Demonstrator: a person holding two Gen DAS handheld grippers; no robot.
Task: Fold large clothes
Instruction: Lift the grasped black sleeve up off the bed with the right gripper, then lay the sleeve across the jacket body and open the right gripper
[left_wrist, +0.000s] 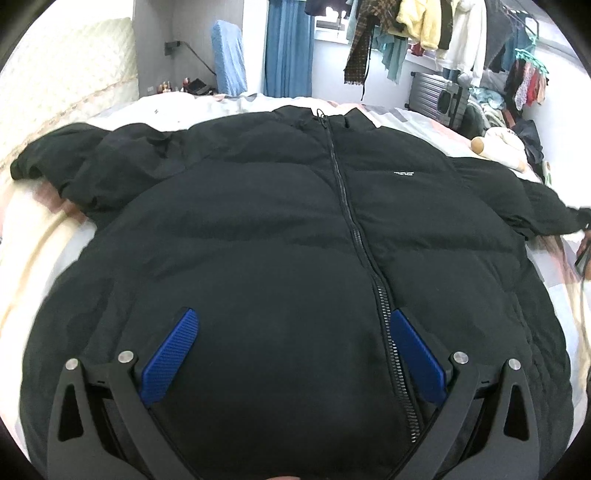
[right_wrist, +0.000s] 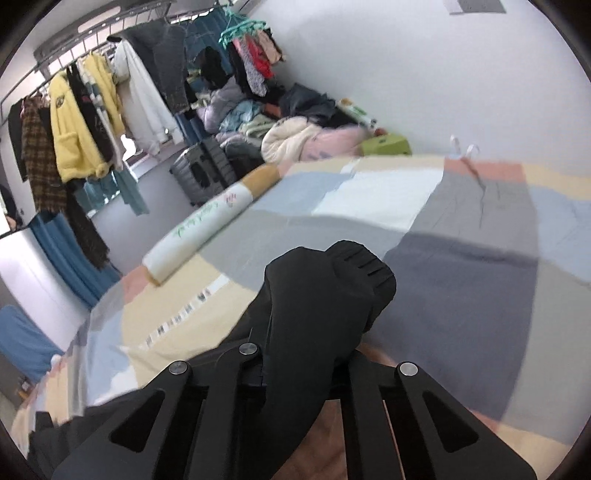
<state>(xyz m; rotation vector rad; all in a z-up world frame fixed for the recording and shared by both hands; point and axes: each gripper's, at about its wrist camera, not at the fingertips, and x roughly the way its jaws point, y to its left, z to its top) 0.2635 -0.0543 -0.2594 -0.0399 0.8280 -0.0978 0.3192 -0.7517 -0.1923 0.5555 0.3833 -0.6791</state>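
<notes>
A large black puffer jacket (left_wrist: 258, 221) lies flat and zipped on the bed, front up, both sleeves spread sideways. My left gripper (left_wrist: 295, 332) hovers over its lower front, open, with blue pads (left_wrist: 173, 354) wide apart and nothing between them. In the right wrist view my right gripper (right_wrist: 317, 314) is shut on the jacket's black sleeve cuff (right_wrist: 347, 273), which bulges out past the fingers above the patchwork bedspread (right_wrist: 461, 240). The far right sleeve end also shows in the left wrist view (left_wrist: 554, 218).
A white and tan bolster pillow (right_wrist: 207, 225) lies near the bed's far edge. A rack of hanging clothes (right_wrist: 85, 122), a grey suitcase (left_wrist: 437, 96), and a heap of clothes (right_wrist: 295, 122) stand beyond the bed. A quilted headboard (left_wrist: 62, 74) is at left.
</notes>
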